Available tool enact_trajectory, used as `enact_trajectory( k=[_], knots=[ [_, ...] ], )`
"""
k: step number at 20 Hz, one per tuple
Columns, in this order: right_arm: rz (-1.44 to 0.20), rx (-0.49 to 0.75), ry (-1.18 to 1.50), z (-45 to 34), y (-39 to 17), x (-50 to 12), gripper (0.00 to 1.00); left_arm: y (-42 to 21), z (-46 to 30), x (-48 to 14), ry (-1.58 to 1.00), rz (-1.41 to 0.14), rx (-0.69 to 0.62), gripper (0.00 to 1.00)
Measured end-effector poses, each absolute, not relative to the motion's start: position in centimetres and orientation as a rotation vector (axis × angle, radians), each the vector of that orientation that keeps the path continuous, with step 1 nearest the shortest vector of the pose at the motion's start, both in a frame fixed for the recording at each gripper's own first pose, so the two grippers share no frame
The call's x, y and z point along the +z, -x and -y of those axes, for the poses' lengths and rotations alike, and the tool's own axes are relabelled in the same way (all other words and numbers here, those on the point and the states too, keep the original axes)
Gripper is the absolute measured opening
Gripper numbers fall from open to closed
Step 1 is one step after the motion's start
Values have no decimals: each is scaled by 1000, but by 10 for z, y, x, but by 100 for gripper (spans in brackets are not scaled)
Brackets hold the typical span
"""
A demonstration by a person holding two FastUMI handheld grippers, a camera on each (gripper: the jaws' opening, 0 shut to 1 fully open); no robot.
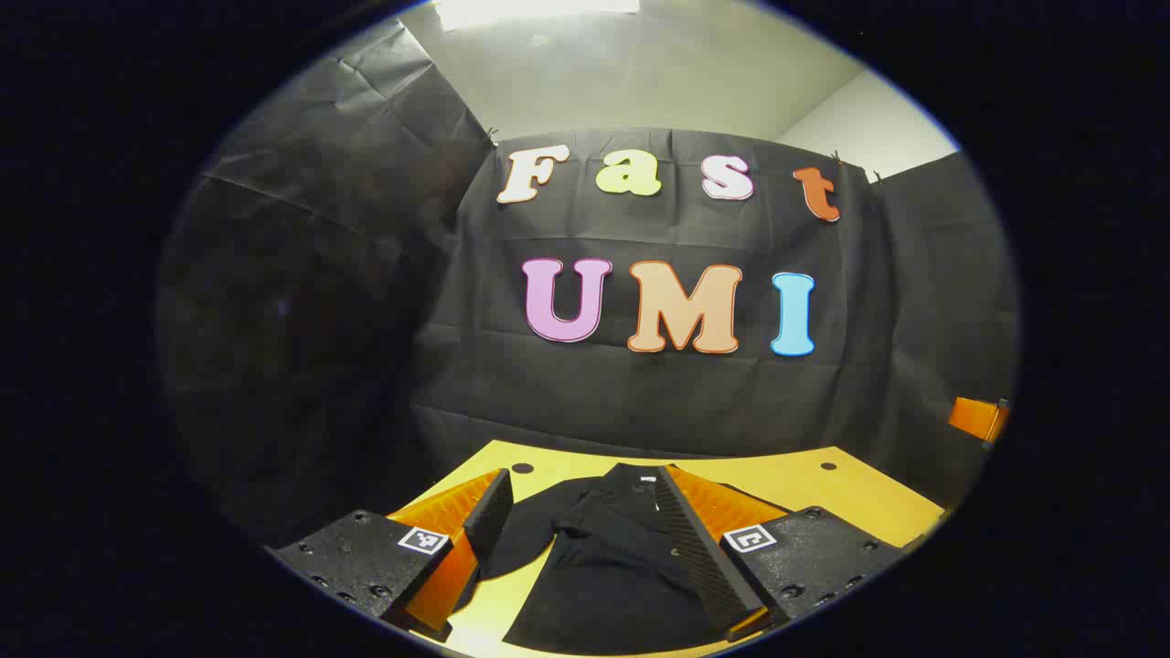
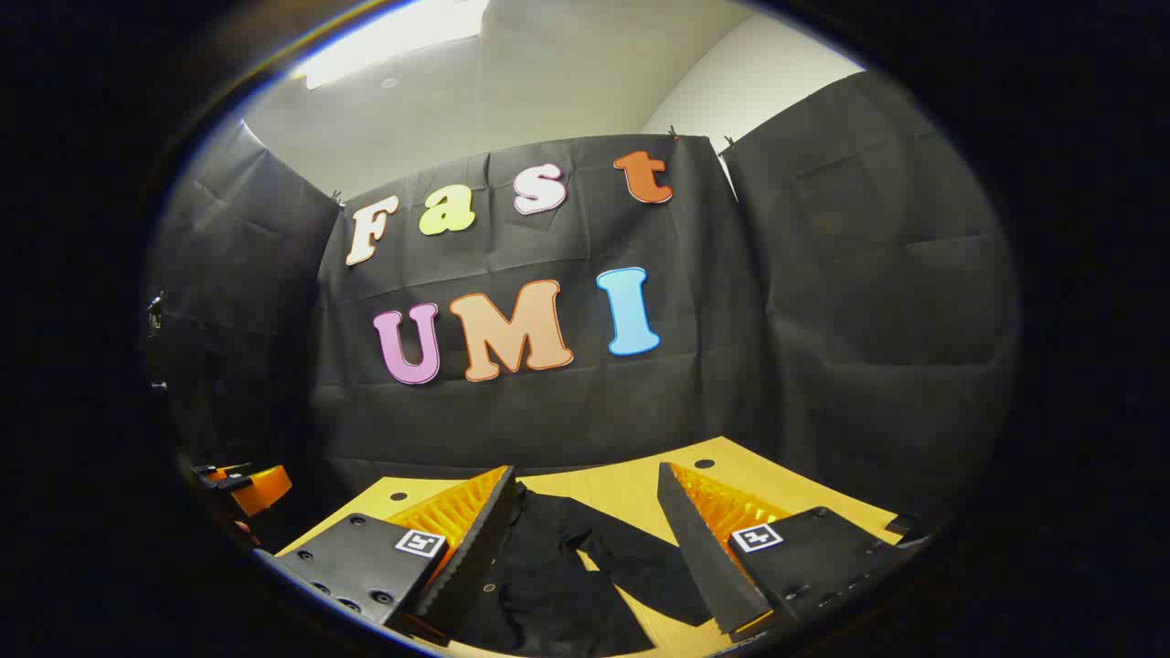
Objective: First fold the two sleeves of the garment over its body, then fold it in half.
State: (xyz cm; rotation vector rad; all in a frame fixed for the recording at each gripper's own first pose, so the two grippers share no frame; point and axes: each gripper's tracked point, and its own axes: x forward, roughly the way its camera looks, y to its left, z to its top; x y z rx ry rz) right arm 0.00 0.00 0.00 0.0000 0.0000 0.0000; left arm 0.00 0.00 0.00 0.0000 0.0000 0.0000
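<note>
A: On the yellow table (image 1: 804, 484), toward 6 o'clock in the left gripper view, the black garment (image 1: 603, 567) lies spread, collar pointing to 12 o'clock at the booth wall (image 1: 640, 393).

B: State of the left gripper (image 1: 585, 548)?

A: Fingers spread wide, nothing between them. Garment body shows through the gap; I cannot tell if the tips touch the cloth. One sleeve (image 1: 521, 539) runs out toward 9 o'clock, partly hidden behind the left-hand finger.

B: Right gripper view?

A: Right gripper (image 2: 585, 557) likewise wide apart, empty. Between its fingers the garment (image 2: 548, 576) lies on the table (image 2: 622, 493), with a sleeve (image 2: 640, 567) angled toward 4 o'clock, its end passing behind the right-hand finger.

B: Surroundings?

A: Black cloth wall on all sides, pale ceiling (image 1: 622, 73) at 12 o'clock with a bright light panel (image 1: 530, 9). Small dark holes in the tabletop (image 1: 522, 468) near the far edge. An orange part of the other gripper shows at 3 o'clock in the left gripper view (image 1: 978, 419) and at 8 o'clock in the right gripper view (image 2: 251, 487).

B: Obstructions?

A: Only the fingers themselves, covering both garment edges.
</note>
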Motion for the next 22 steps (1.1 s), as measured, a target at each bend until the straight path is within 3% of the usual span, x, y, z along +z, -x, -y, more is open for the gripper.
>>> enact_trajectory(
  k=[22],
  knots=[
    [-22, -23, -45, 26, -8, 4, 94, -13, 14, -21, 29, -60, -23, 94]
  ],
)
